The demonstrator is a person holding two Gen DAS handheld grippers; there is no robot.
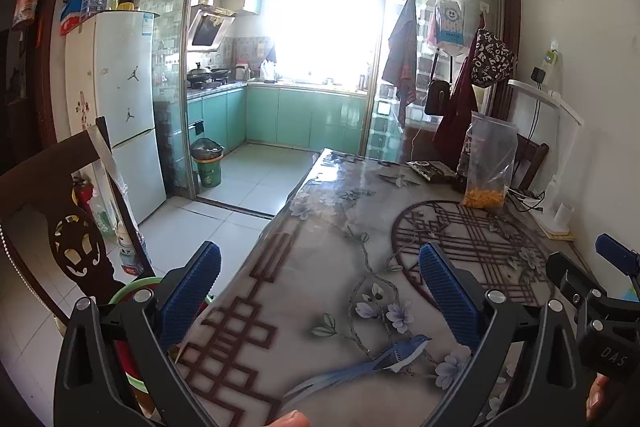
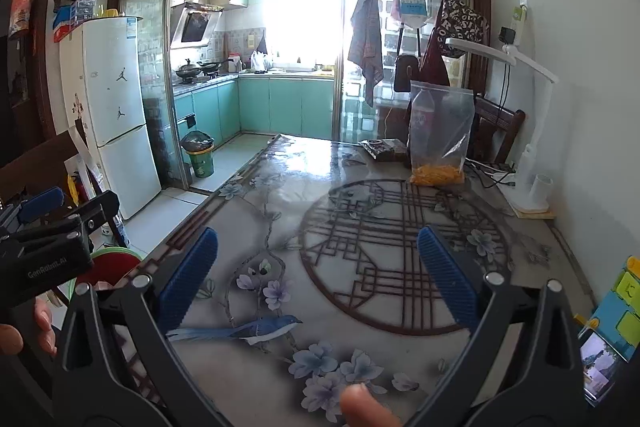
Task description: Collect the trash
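Trash for you here is the dark wrapper [image 2: 385, 148] at the table's [image 2: 280, 379] far end, well beyond both gaping, empty grippers [image 1: 320, 291] [image 2: 318, 277]. Just right of it stands 1 clear bag [image 2: 439, 135] of orange bits; a lamp base [image 2: 530, 187] sits further right.

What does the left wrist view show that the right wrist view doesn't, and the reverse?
Only the left wrist view shows the carved chair back beside the table and the right gripper at its right edge. Only the right wrist view shows the coloured cards at the table's right edge and the left gripper at its left. Both show the table, the clear bag of orange bits, the white lamp, the fridge and the green bin. Each camera's own jaws stand open, empty.
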